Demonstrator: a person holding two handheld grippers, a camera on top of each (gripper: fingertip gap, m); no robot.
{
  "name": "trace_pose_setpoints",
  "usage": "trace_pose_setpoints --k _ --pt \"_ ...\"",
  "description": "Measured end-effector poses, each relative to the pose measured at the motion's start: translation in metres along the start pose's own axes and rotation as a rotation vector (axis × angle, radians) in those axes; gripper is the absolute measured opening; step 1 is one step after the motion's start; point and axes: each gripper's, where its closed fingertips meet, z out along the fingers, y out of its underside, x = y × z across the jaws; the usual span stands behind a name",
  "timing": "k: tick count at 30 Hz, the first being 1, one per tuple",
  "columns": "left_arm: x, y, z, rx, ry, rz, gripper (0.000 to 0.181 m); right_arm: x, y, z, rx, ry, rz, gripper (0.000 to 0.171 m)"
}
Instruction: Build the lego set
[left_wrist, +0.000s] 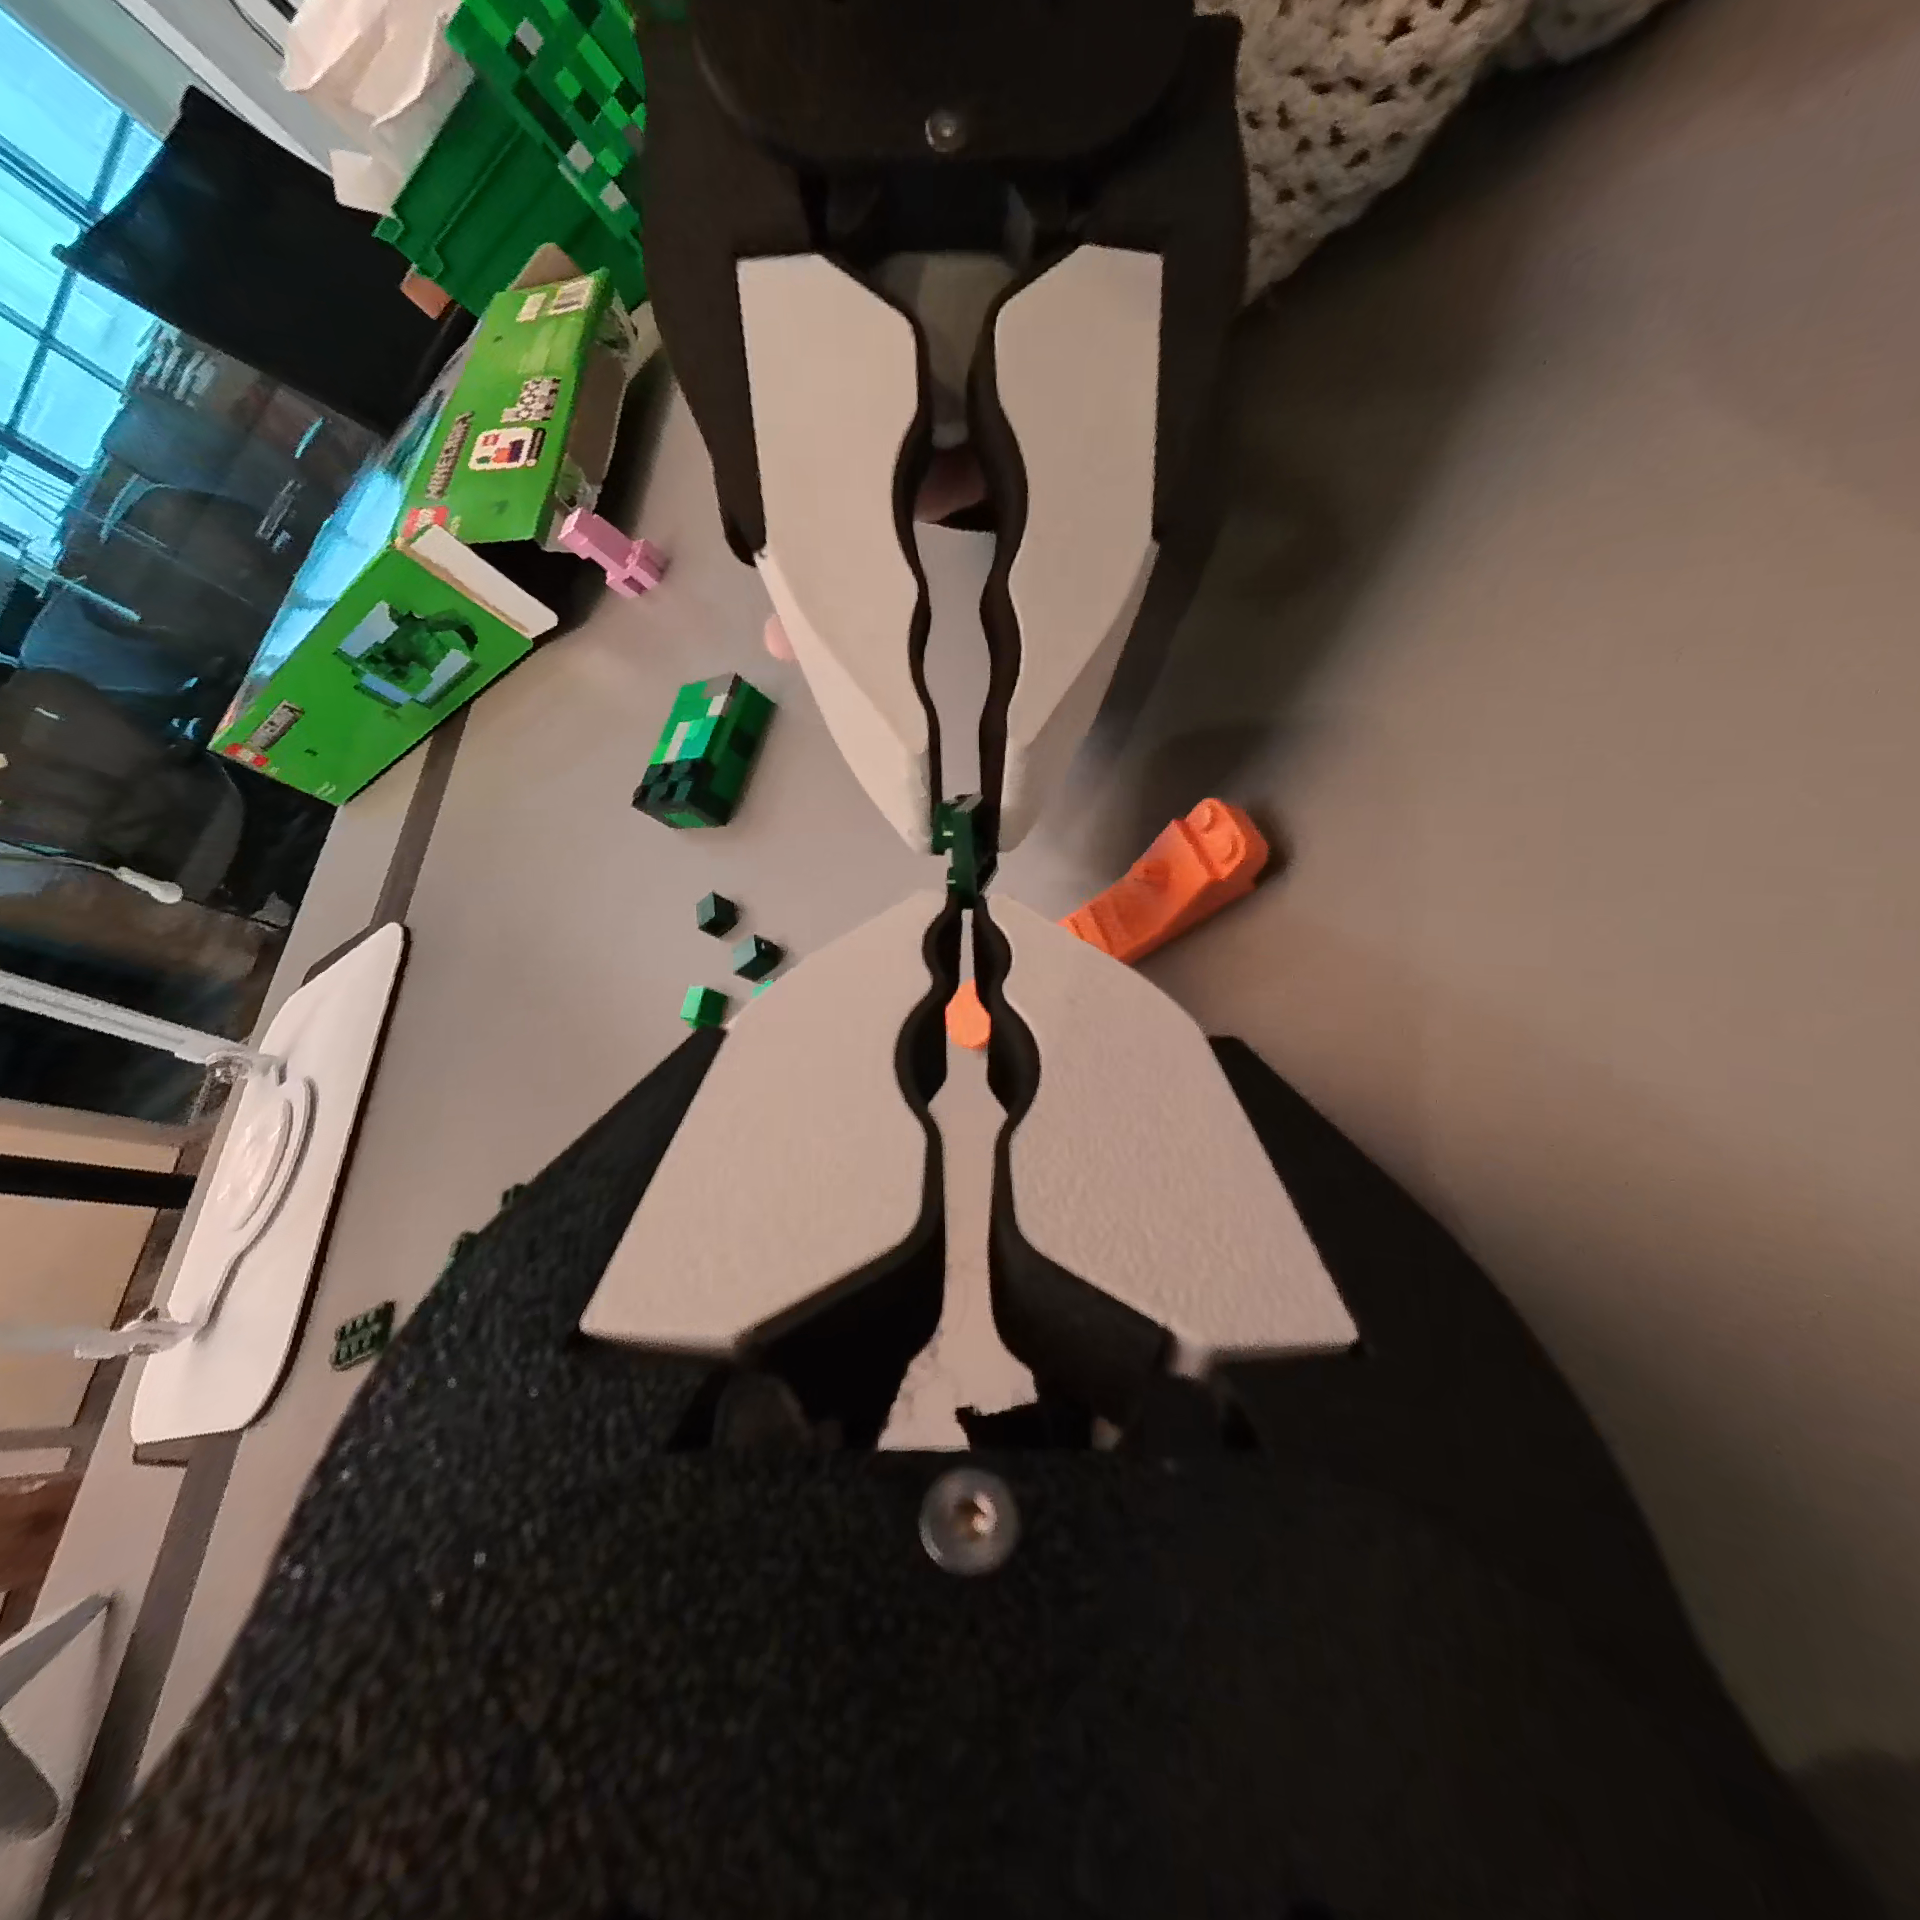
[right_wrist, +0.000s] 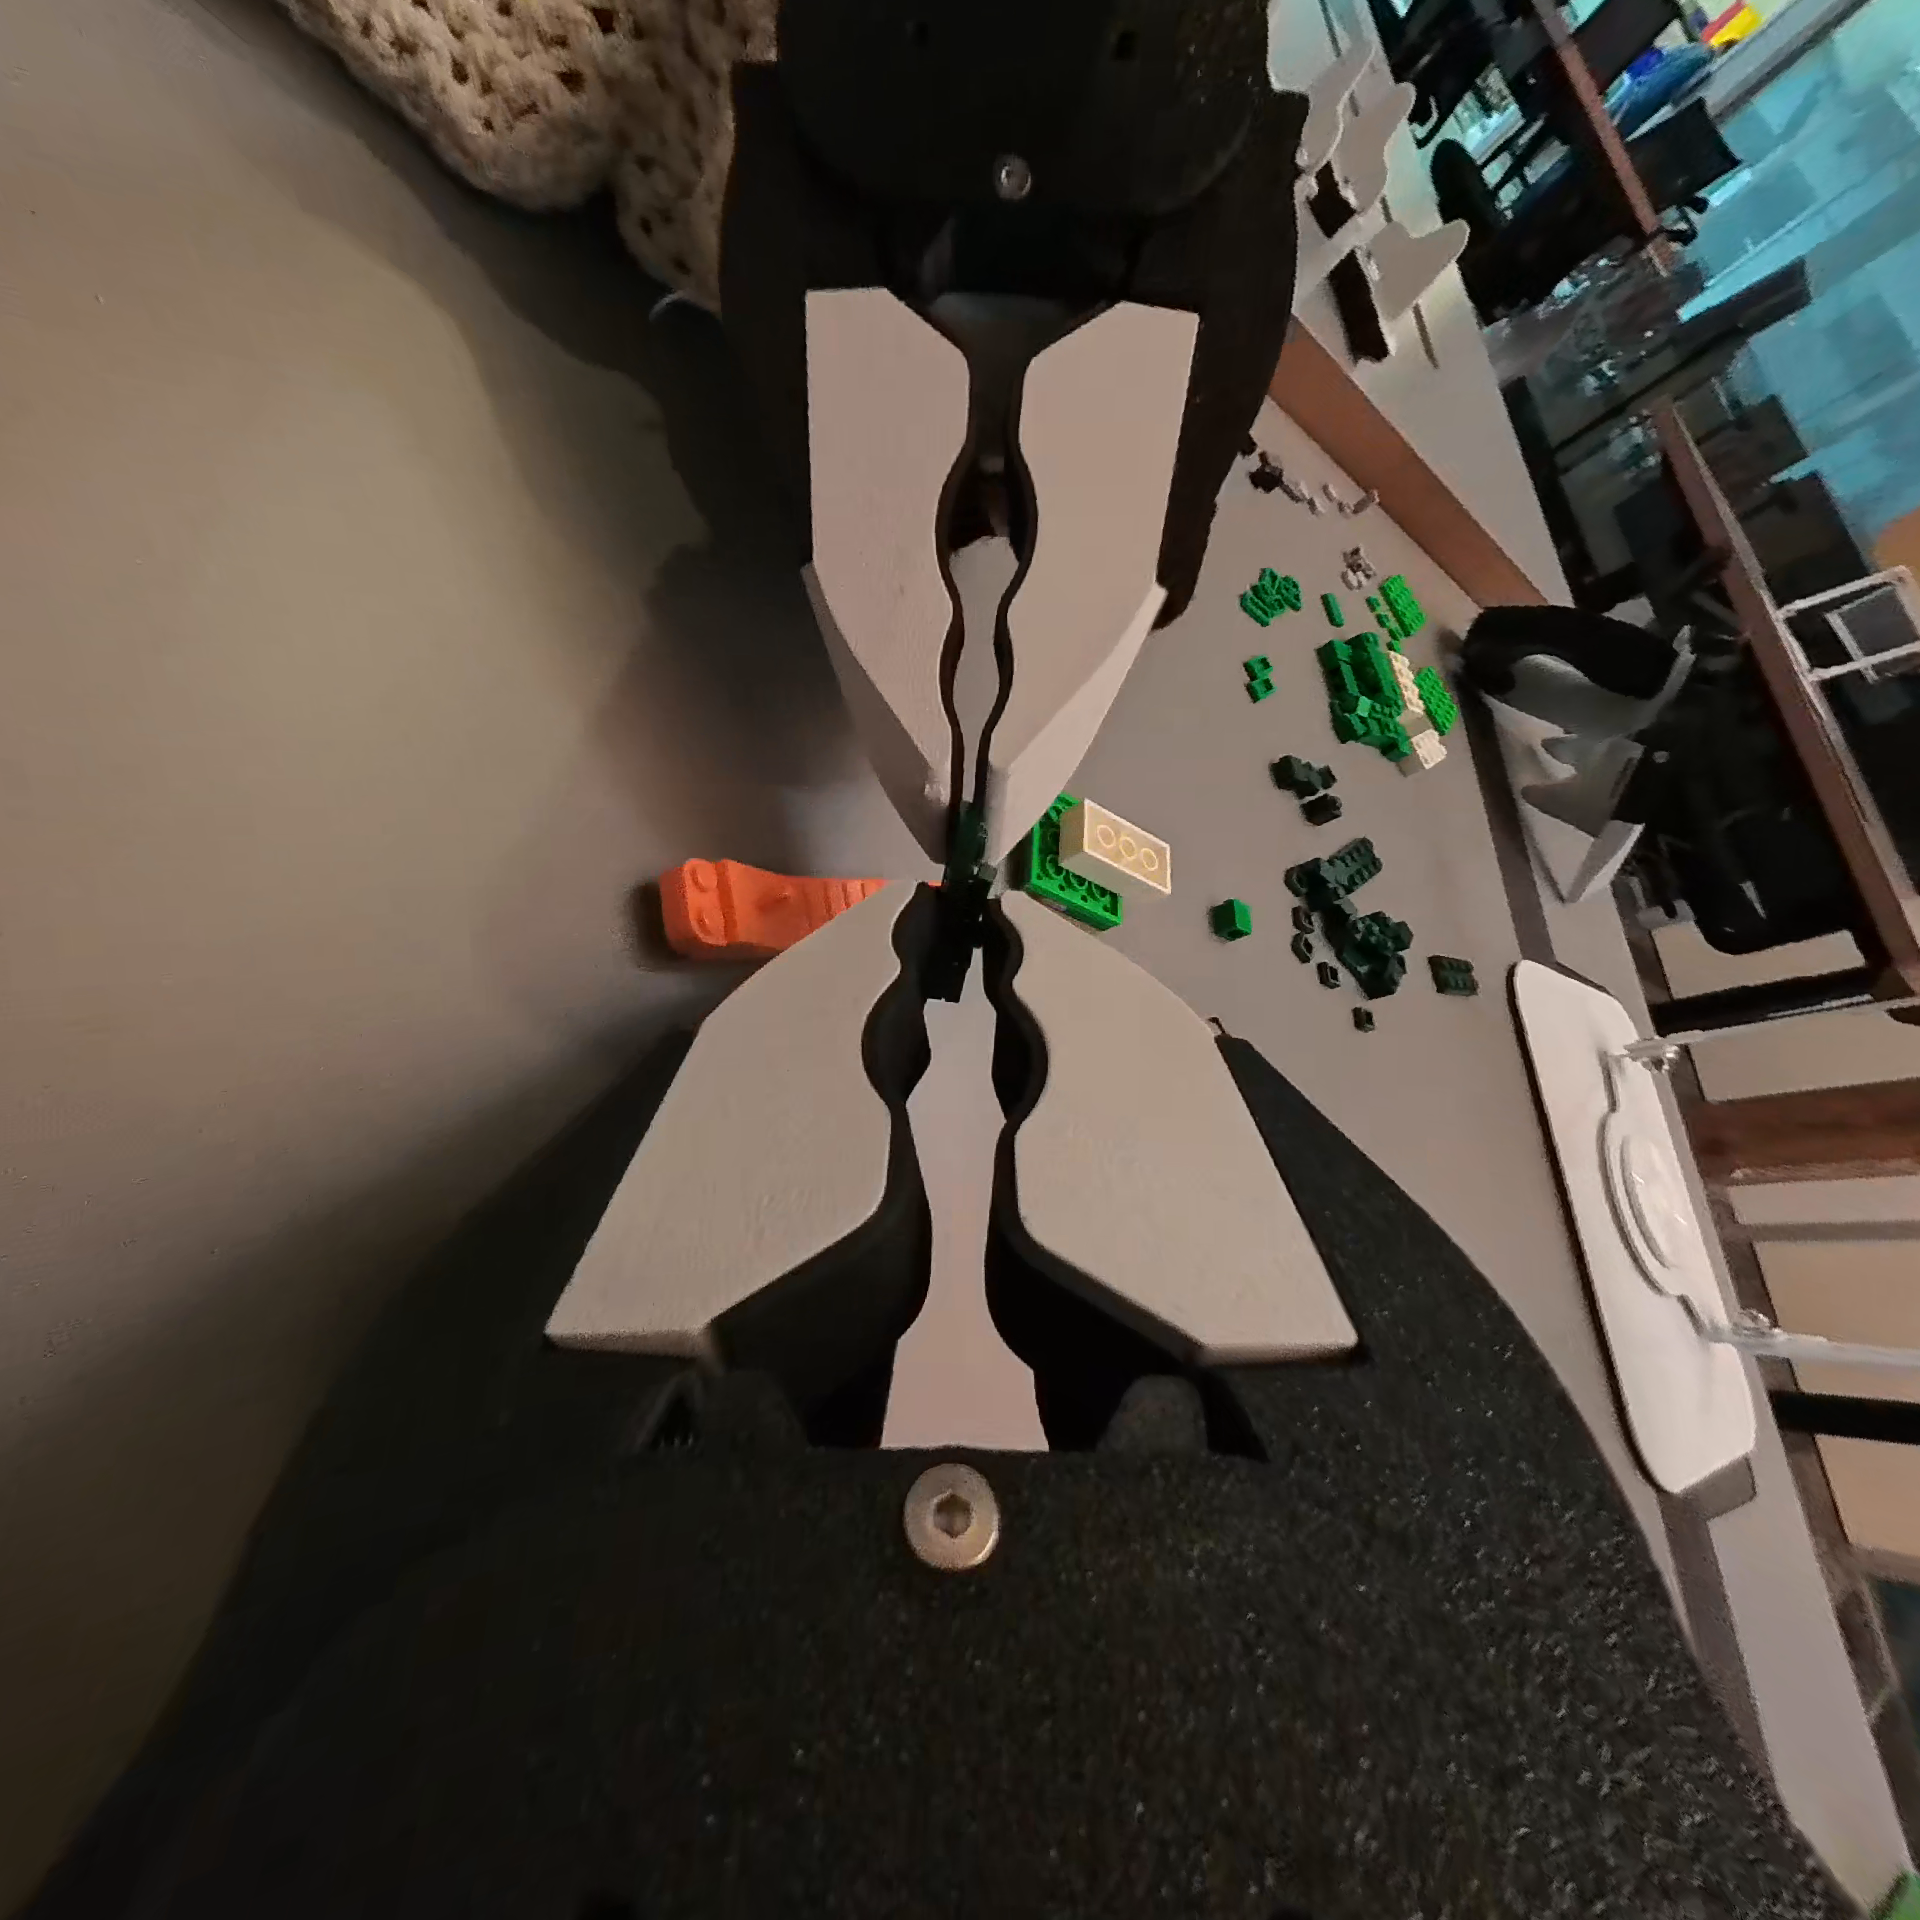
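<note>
- Right now your two grippers meet tip to tip above the grey tabletop (left_wrist: 1558, 727), both clamped on the same small dark green brick assembly (left_wrist: 960, 836).
- Your left gripper (left_wrist: 964, 906) has its white fingers (left_wrist: 831, 1122) pressed together on the near end of that piece.
- Your right gripper (right_wrist: 961, 914) likewise has its fingers drawn together, with the dark green pieces (right_wrist: 958, 935) pinched at the tips.
- Just behind the meeting point, an orange brick separator (left_wrist: 1169, 883) lies flat on the tabletop.
- Beside the tips in the right wrist view sits a bright green brick (right_wrist: 1070, 873) with a cream brick (right_wrist: 1122, 847) touching it.
- Toward the tabletop's far edge, loose green bricks (right_wrist: 1371, 675) and dark green bricks (right_wrist: 1345, 914) are scattered.
- On the left wrist view's side, a built green blocky figure (left_wrist: 707, 753), three small loose cubes (left_wrist: 732, 956) and a pink figure (left_wrist: 618, 551) lie near the green set box (left_wrist: 416, 623) at the tabletop's edge.
</note>
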Motion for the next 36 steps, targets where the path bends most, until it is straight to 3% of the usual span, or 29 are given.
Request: trace_pose_setpoints --k 5,8,10,17,36 --pt "-0.016 0.002 -0.003 0.005 -0.061 -0.163 0.003 0.019 0.000 0.004 -0.038 0.157 -0.034 0.008" --pt "-0.020 0.007 -0.004 0.006 -0.022 -0.347 0.029 0.033 0.004 0.005 -0.117 0.296 -0.157 0.007" --pt "-0.020 0.010 -0.002 0.002 0.014 -0.472 0.034 0.036 0.003 0.004 -0.144 0.341 -0.212 0.008" --pt "-0.022 0.004 -0.003 0.059 0.080 -0.694 0.028 0.039 0.003 0.006 -0.250 0.423 -0.428 0.007" --pt "-0.020 0.007 -0.003 0.026 0.073 -0.688 0.006 0.037 0.002 0.010 -0.336 0.457 -0.626 0.008"
